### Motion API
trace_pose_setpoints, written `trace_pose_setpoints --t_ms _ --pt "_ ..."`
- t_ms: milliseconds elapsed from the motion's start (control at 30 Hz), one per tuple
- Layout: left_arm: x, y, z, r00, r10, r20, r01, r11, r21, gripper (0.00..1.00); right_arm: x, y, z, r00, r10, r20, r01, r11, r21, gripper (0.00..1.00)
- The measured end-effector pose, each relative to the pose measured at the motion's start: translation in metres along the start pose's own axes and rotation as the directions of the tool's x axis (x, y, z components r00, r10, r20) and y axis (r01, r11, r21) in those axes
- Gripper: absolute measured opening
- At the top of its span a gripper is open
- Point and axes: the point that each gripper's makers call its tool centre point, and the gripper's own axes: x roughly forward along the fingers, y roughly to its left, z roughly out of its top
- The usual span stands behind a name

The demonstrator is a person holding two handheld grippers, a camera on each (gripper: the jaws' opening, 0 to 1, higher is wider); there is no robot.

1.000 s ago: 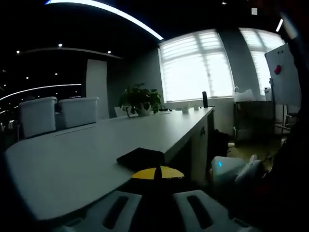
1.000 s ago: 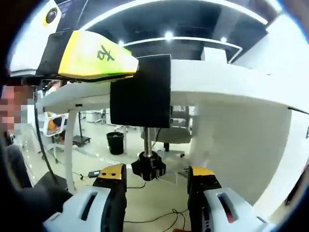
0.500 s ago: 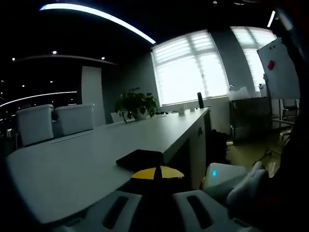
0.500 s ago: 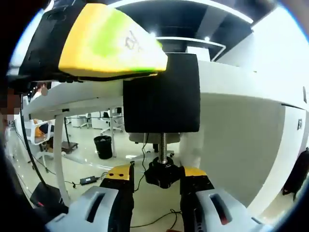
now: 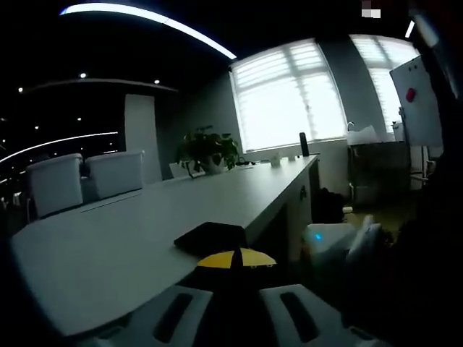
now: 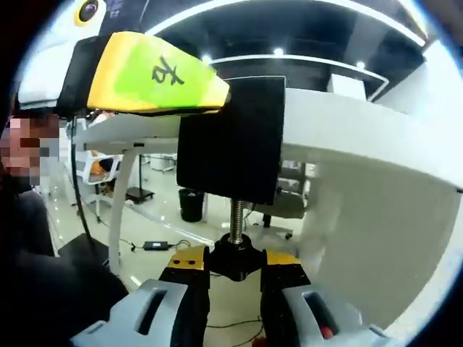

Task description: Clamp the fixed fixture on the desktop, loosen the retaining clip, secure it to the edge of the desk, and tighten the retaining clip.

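**Q:** Yellow shows on both tools. What is each one doing?

**Me:** Yellow tips, yes. In the right gripper view my right gripper [image 6: 235, 264] has its jaws pressed in on the black knob [image 6: 236, 259] at the bottom of the threaded screw [image 6: 236, 217]. That screw runs up into the black clamp fixture [image 6: 230, 141], which sits on the edge of the white desk [image 6: 347, 134]. My left gripper [image 6: 155, 76] comes in from the upper left and touches the fixture's top; its yellow jaw carries a dark handwritten character I cannot read.

**Q:** And from the other tool?

**Me:** In the left gripper view my left gripper [image 5: 235, 260] has its yellow tips drawn together; whether they pinch anything I cannot tell. Just beyond them lies the fixture's flat black top [image 5: 211, 235], right at the desk's near edge [image 5: 145, 231].

**Q:** What room is there to move?

**Me:** Below the desk the floor is open around the knob, with a dark bin [image 6: 192, 204] well behind. Across the top, bare desk runs back to a potted plant [image 5: 210, 148], white chairs [image 5: 87, 177] and bright windows [image 5: 289, 94].
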Motion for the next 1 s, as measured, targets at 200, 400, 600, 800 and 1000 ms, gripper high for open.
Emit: trace_pose_setpoints --t_ms 200,400,600,800,1000 --pt "-0.001 -0.001 0.0 1.0 0.026 -0.016 -0.026 1.0 0.009 0.01 0.004 0.01 0.0 0.973 0.232 0.017 -0.231 0.972 -0.036 0.24" --pt "-0.003 0.001 -0.001 0.999 0.035 -0.034 -0.035 0.999 -0.003 0.01 0.011 0.017 0.001 0.885 0.463 0.044 -0.456 0.883 -0.105 0.24" --pt "0.0 -0.001 -0.005 0.998 0.037 -0.05 -0.037 0.999 0.019 0.01 0.009 0.02 0.001 0.863 0.501 0.061 -0.49 0.86 -0.139 0.25" --pt "0.001 -0.002 -0.007 0.998 0.034 -0.056 -0.032 0.999 0.034 0.01 0.005 0.012 -0.009 0.919 0.393 -0.031 -0.392 0.905 -0.162 0.27" --pt "0.0 -0.004 -0.006 0.999 0.033 -0.036 -0.031 0.999 0.045 0.01 -0.012 0.006 -0.012 0.982 0.19 -0.013 -0.19 0.982 -0.009 0.38"
